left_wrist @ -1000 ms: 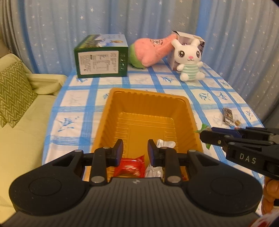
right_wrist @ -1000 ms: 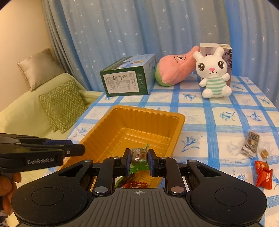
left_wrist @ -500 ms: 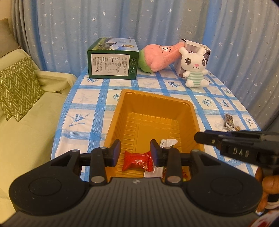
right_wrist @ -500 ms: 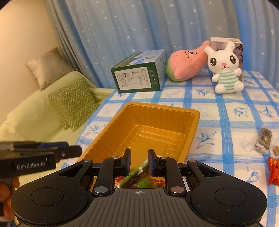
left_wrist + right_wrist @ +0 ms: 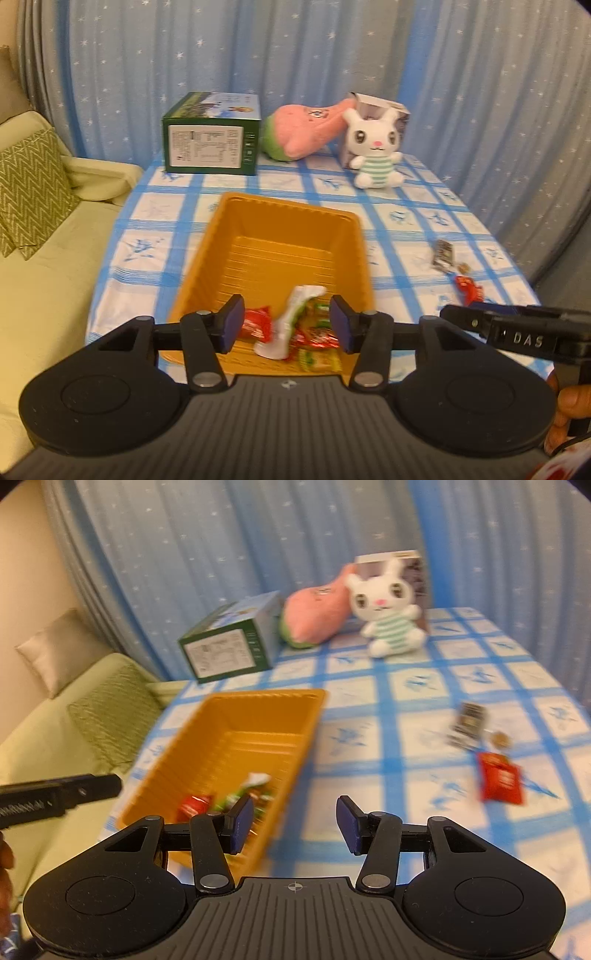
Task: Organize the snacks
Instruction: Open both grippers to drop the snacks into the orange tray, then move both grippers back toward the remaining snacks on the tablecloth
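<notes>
2 views cover this moment, and in your left wrist view the left gripper (image 5: pixel 286 325) hangs above the near end of the orange tray (image 5: pixel 236 225) with its jaws opening and nothing pressed between the pads. Below that gap, a heap of wrapped snacks (image 5: pixel 295 328) lies on the tray floor at its 6 o'clock end: a red packet, a pale twisted wrapper and green-and-red ones. At 3 o'clock from the tray, on the blue checked tablecloth (image 5: pixel 155 254), you have a dark small packet (image 5: pixel 443 254), a tiny brown sweet just beside it and a red wrapper (image 5: pixel 468 288) nearer you. At 12 o'clock stand a green box (image 5: pixel 210 146), a pink plush (image 5: pixel 303 131) and a white rabbit toy (image 5: pixel 376 151). Your right gripper pokes in at 3 o'clock of this view. In your right wrist view, which is blurred, the right gripper (image 5: pixel 295 823) has its jaws opening too, with nothing between them; its left pad is over the tray's near right corner and its right pad over bare cloth. The red wrapper lies at 2 o'clock from the pads, and the tray with its snacks lies at 10 o'clock.
</notes>
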Demonstrator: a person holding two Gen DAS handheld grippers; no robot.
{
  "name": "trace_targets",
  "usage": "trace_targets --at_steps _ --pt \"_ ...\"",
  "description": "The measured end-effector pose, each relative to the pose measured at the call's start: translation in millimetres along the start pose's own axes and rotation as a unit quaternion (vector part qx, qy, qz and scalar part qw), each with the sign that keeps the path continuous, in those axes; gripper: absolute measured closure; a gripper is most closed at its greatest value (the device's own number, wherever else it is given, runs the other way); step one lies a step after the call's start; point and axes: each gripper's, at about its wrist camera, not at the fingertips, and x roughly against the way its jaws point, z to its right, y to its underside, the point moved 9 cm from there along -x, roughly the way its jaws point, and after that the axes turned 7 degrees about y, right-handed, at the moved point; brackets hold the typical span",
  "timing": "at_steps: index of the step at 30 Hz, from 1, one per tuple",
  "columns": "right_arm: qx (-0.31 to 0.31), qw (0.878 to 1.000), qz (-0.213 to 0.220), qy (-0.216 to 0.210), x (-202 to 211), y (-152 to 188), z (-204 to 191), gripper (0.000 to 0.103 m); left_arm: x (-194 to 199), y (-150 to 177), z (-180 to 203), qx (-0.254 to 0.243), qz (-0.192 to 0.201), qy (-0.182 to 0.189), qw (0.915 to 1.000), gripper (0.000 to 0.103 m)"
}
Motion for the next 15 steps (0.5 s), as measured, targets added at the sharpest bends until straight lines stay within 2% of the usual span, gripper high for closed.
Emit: trace_targets --at_steps 11,15 --pt "-0.012 0.998 0.025 0.049 63 24 54 0.053 4 23 74 -0.023 -0.002 0.040 0.9989 0.039" --pt "-0.023 0.997 0.031 0.066 78 27 73 0.053 -2 32 101 -0.031 -0.011 0.059 0.9977 0.037"
